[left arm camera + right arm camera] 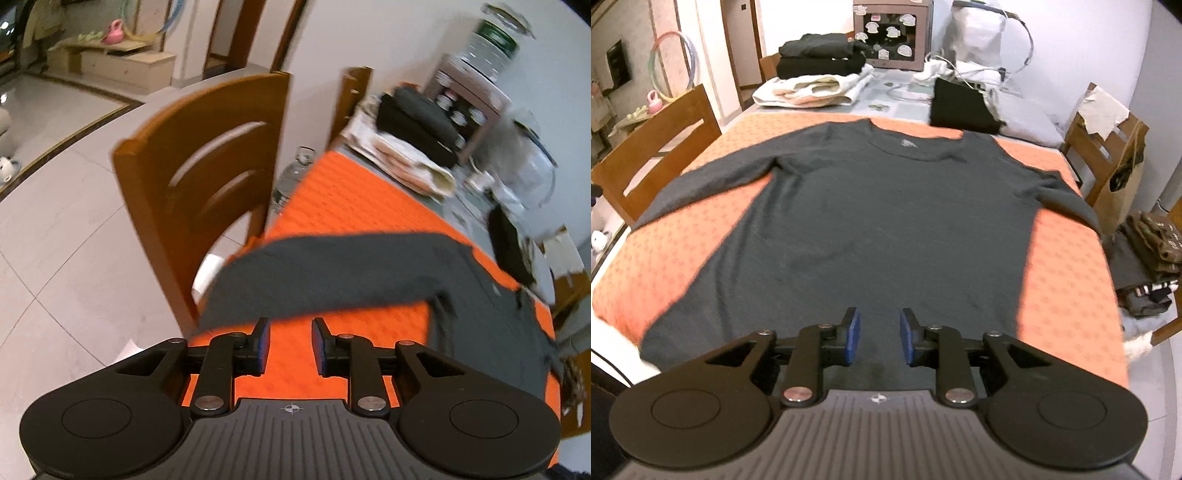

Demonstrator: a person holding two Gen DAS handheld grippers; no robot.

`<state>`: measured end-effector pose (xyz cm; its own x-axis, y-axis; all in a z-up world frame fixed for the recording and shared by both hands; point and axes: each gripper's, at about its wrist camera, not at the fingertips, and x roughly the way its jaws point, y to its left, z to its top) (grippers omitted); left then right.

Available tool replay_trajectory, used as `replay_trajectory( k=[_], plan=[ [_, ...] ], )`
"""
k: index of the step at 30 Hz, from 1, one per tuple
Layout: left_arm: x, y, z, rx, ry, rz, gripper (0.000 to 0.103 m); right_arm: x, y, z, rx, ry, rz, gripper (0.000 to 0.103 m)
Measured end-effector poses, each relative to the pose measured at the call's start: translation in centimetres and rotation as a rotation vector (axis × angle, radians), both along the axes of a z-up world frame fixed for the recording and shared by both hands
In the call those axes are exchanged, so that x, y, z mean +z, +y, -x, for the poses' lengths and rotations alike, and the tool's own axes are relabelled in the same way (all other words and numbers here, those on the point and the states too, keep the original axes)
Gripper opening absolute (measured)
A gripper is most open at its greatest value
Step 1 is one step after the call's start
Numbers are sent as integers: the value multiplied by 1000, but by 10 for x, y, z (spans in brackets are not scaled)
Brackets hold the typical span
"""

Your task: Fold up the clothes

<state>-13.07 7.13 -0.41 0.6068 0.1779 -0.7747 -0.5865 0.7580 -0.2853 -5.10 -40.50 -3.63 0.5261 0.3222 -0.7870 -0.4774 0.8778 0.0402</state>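
The dark grey long-sleeved shirt (332, 273) is lying flat on an orange quilted cover (351, 206) that is spread over the table. In the left wrist view one sleeve is stretching across the cover just ahead of the left gripper (290, 345), reaching toward the table's edge by a wooden chair (207, 166). The shirt's body is running off to the right of the gripper. The jaws are standing a little apart with nothing between them; only bare orange cover is showing in the gap, and the sleeve is lying just beyond the fingertips, not touching them as far as I can tell. A stack of folded clothes (410, 140) is sitting at the far end of the table.

In the right wrist view the shirt (886, 214) is lying face up with its neckline (905, 147) at the far side and both sleeves spreading outward over the orange cover (1071, 295). The right gripper (880, 336) is hanging over the near hem, roughly at the middle of it, so the shirt is spreading out ahead of it and to both sides. Its jaws are also slightly parted, blue pads (854, 332) facing each other, with dark fabric showing in the gap; whether the tips are touching the cloth I cannot tell. Folded piles (820, 74) are sitting beyond the collar.
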Motion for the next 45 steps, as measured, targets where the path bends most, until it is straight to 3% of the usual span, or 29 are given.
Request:
replay_trajectory(
  k=[5, 11, 19, 27, 36, 41, 45],
  plan=[
    [-8, -84, 6, -51, -4, -58, 30, -11, -68, 7, 33, 4, 4, 28],
    [-17, -163, 4, -109, 13, -64, 31, -22, -132, 8, 31, 21, 17, 28],
    [-24, -212, -14, -159, 27, -102, 35, -18, -164, -26, 87, 10, 8, 28],
    [-38, -214, 6, -78, 74, -149, 36, -8, -132, -98, 237, 6, -27, 28],
    [-72, -210, 32, 133, 189, -129, 32, -2, -65, -206, 427, 19, -61, 28],
    [-79, -222, 36, 266, 187, -143, 30, -4, -17, -274, 560, 33, -92, 28],
    [-86, -234, 34, 396, 181, -149, 22, -17, 29, -331, 629, 69, -125, 28]
  ],
)
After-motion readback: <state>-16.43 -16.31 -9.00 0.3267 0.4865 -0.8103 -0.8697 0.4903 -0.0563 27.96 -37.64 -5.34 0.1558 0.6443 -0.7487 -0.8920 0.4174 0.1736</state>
